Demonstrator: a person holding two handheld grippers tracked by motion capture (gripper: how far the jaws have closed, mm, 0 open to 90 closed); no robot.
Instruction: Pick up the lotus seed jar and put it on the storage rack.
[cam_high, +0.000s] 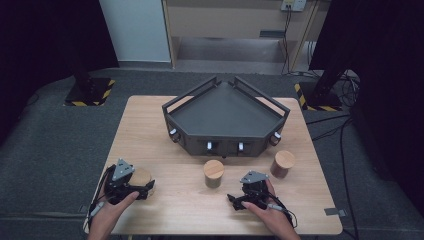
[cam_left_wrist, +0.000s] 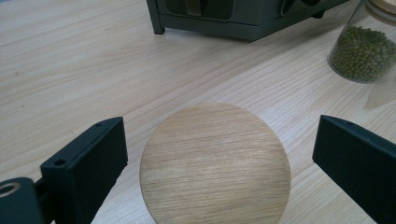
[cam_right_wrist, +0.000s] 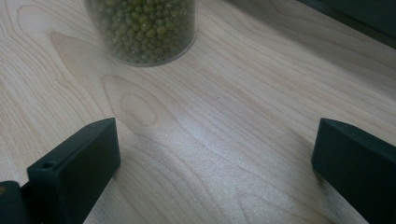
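High view is showing the left gripper (cam_high: 131, 187) hovering over a wooden-lidded jar (cam_high: 141, 178) near the counter's (cam_high: 150, 125) front left corner. Left gripper view is looking down on that round wooden lid (cam_left_wrist: 215, 163), which is sitting between the two black jaws; they are standing wide apart, one on each side, not touching it. The right gripper (cam_high: 243, 199) is resting near the front edge, right of centre, its jaws also spread apart over bare wood. A jar of green beans (cam_right_wrist: 142, 28) is standing just ahead of it, at the counter's middle. Another lidded jar (cam_high: 282, 164) is standing toward the right edge. A dark angular tray (cam_high: 225, 117) is occupying the back half.
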